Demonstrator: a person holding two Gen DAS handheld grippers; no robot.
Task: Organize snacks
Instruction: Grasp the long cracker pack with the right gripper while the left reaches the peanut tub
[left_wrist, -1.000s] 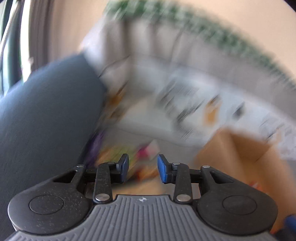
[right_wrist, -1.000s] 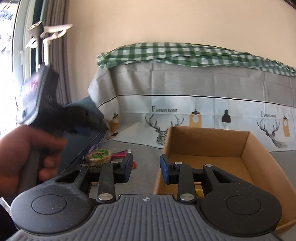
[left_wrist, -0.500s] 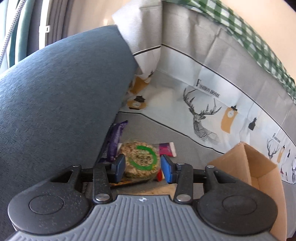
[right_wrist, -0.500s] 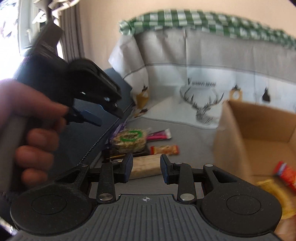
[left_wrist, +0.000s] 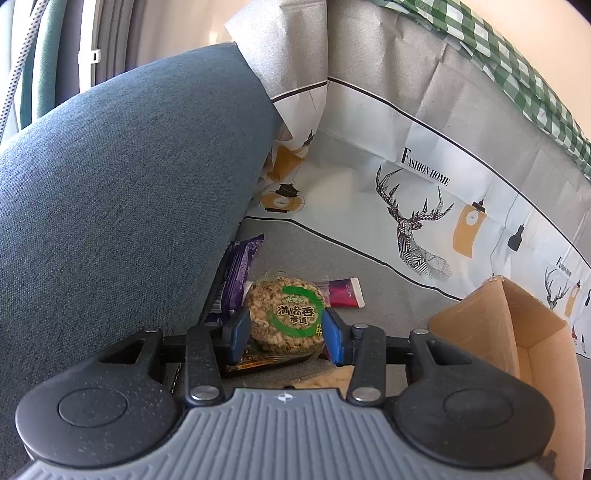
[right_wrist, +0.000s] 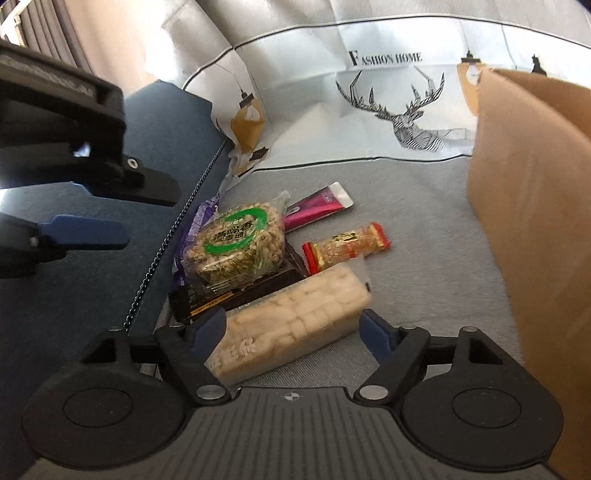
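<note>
A small pile of snacks lies on the grey cloth beside a blue cushion (left_wrist: 110, 203). My left gripper (left_wrist: 285, 334) hovers open above the pile, and the round green-labelled puffed-grain cake (left_wrist: 288, 314) shows between its blue fingers (left_wrist: 236, 334). In the right wrist view that gripper's fingers (right_wrist: 85, 230) hang well above the cake (right_wrist: 236, 240). My right gripper (right_wrist: 291, 330) is low over the cloth and its jaws are opening. A long pale cracker pack (right_wrist: 295, 314) lies between them, and the pads do not press on it.
A dark flat pack (right_wrist: 236, 295) lies under the round cake, a purple pack (left_wrist: 240, 273) against the cushion. A magenta sachet (right_wrist: 317, 203) and a red-ended nut bar (right_wrist: 345, 243) lie beyond. An open cardboard box (right_wrist: 535, 221) stands at the right, a deer-print cloth (left_wrist: 406, 206) behind.
My right gripper has swung down and left from the box to the snack pile, and its jaws have spread around the pale pack. My left gripper swung onto the pile, then held still.
</note>
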